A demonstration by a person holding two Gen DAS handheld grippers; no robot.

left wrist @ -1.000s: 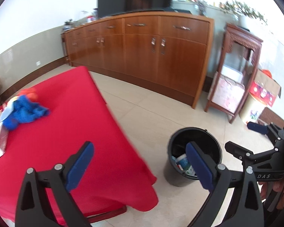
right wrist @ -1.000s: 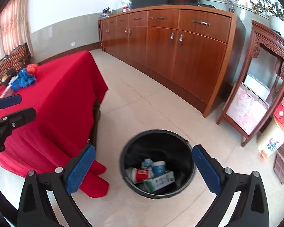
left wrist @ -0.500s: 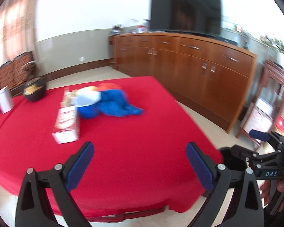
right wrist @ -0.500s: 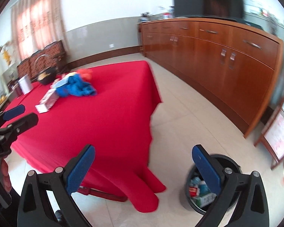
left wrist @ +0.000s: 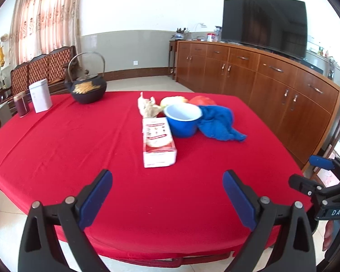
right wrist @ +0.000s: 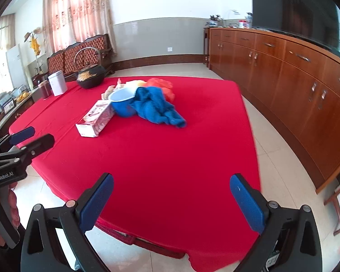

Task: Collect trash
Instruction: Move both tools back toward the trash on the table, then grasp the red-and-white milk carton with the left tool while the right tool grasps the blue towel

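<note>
Blue pads line both claws, and both are spread wide with nothing between the fingers. The left claw (left wrist: 167, 195) hangs over the near part of the red surface (left wrist: 79, 140). The right claw (right wrist: 172, 200) hangs over the near corner of it, more to the right side.

Only the left view shows the carton (left wrist: 157, 140) straight ahead, with its short end turned to the claw and well apart from it. In the right view the same carton (right wrist: 96, 117) lies ahead to the left. Behind the carton, touching or almost touching it, stands a blue bowl (left wrist: 182, 122), and a blue cloth (left wrist: 217, 122) lies against the bowl on the right. A crumpled paper (left wrist: 148, 107) sits just behind the carton.

Only the right view shows the floor (right wrist: 272, 149) between the surface edge and the long wooden cabinet (right wrist: 306, 79). A black teapot (left wrist: 88, 88) and a white tin (left wrist: 40, 98) stand at the far left edge. The red cloth between the claws and the carton is bare.
</note>
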